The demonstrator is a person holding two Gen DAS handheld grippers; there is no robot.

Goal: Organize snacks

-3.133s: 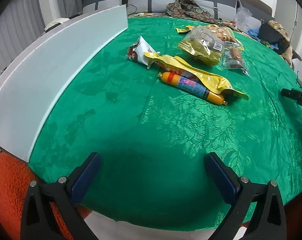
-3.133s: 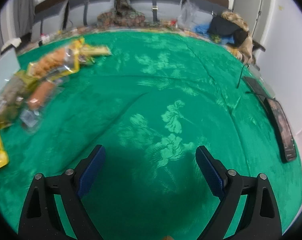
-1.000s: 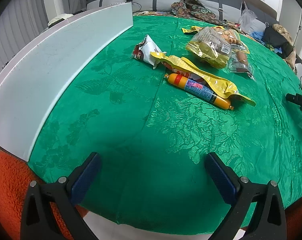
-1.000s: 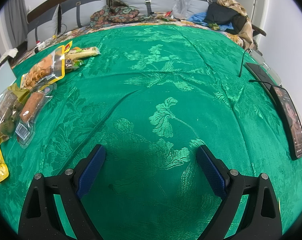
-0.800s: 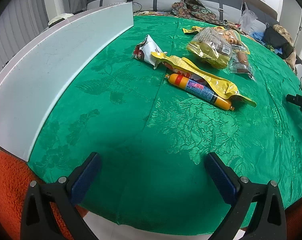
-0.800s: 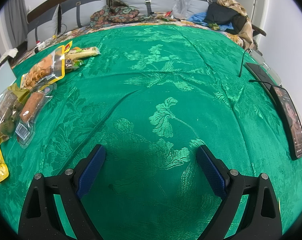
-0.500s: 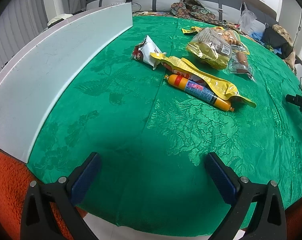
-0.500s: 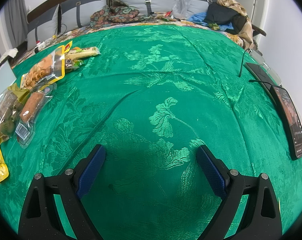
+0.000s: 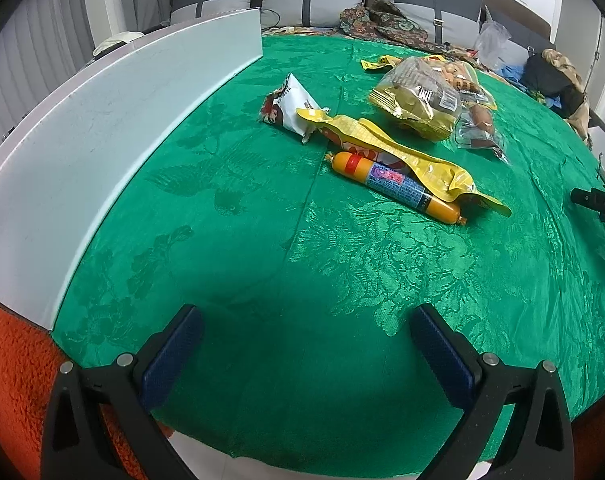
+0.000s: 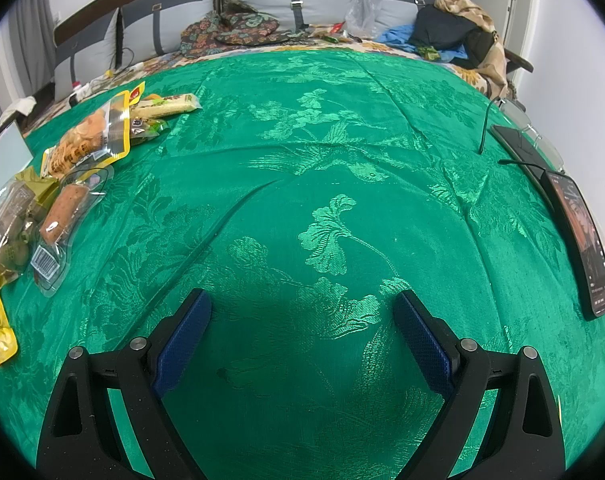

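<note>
Hovering low over the green cloth (image 9: 262, 240), the left gripper (image 9: 302, 344) is spread wide, nothing between its blue pads. Ahead lie the snacks: an orange sausage stick (image 9: 398, 188) tucked against a long yellow packet (image 9: 390, 148), a white wrapper (image 9: 290, 108) just beyond, a clear bag of brown bites (image 9: 418, 100) farther back. Over bare cloth the right gripper (image 10: 302, 340) gapes empty too, snacks off to its left.

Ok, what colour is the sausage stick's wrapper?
Orange sausage stick, with a red band and a blue label; clearest in the left wrist view.
</note>
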